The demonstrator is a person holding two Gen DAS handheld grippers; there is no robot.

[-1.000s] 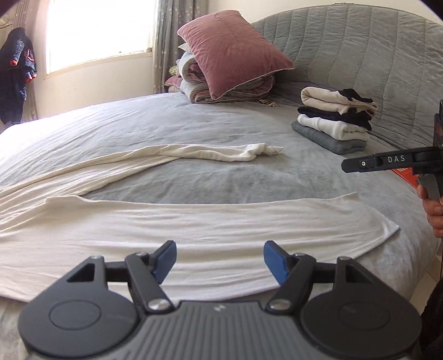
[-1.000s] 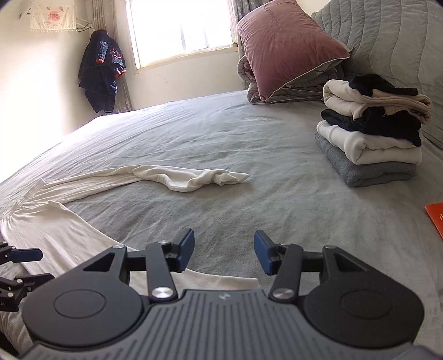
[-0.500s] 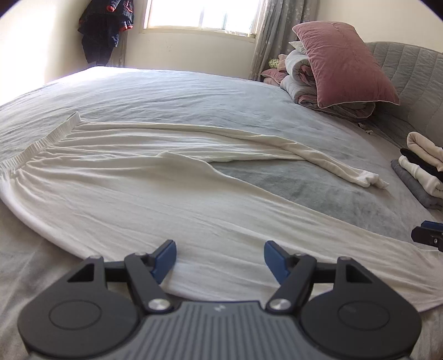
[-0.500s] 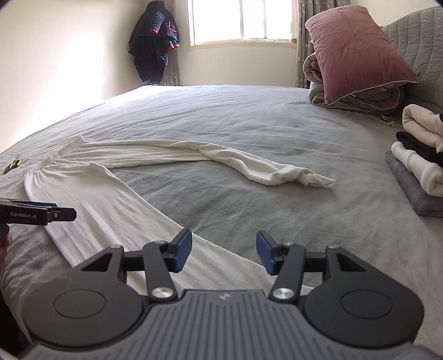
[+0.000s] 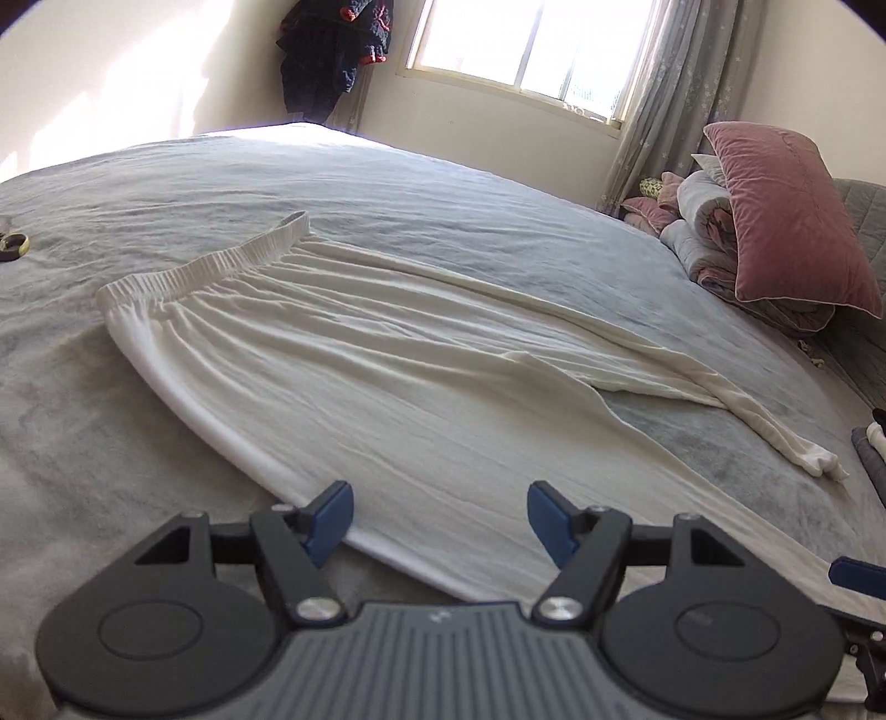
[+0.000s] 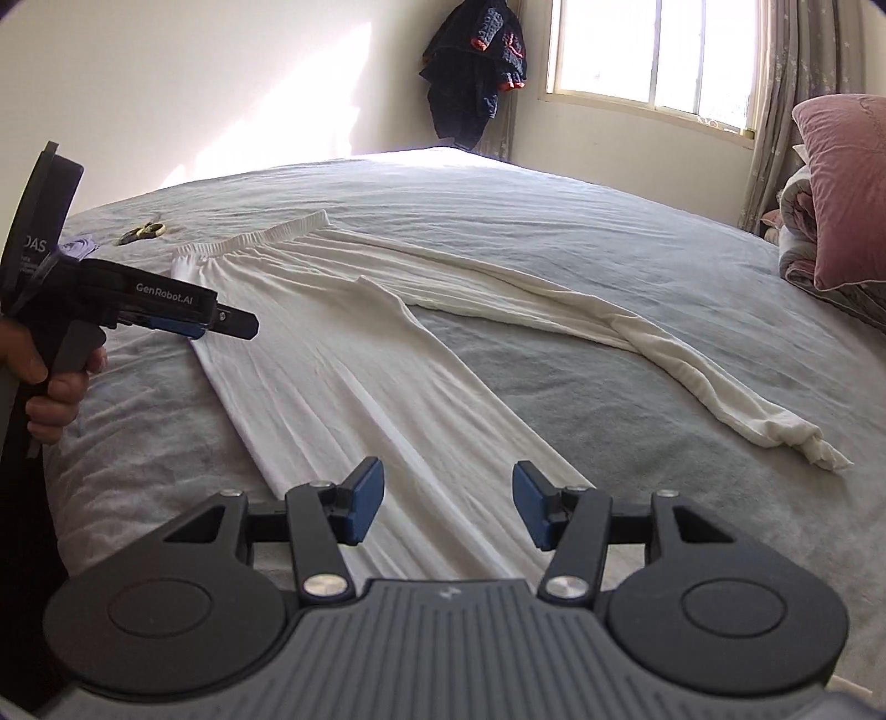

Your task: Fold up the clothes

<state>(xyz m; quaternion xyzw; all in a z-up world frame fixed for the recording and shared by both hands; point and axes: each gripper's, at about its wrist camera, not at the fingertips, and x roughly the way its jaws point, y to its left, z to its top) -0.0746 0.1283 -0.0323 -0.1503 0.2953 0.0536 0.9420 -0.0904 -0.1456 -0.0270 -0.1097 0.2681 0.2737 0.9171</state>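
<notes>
The bed (image 5: 421,205) is covered with a grey, lightly wrinkled sheet and serves as the landmark here. At its far right edge a dusty-pink pillow (image 5: 786,221) leans tilted on a rolled grey-and-pink quilt (image 5: 703,238). Behind the bed, a bright window (image 6: 653,50) is set in the cream wall, with a pale patterned curtain (image 5: 659,94) hanging at its right side. In the corner beyond the bed's far edge, left of the window, a dark jacket with red trim (image 6: 476,66) hangs against the wall. Near the bed's left edge lies a small ring-shaped object (image 6: 145,231), too small to identify.
</notes>
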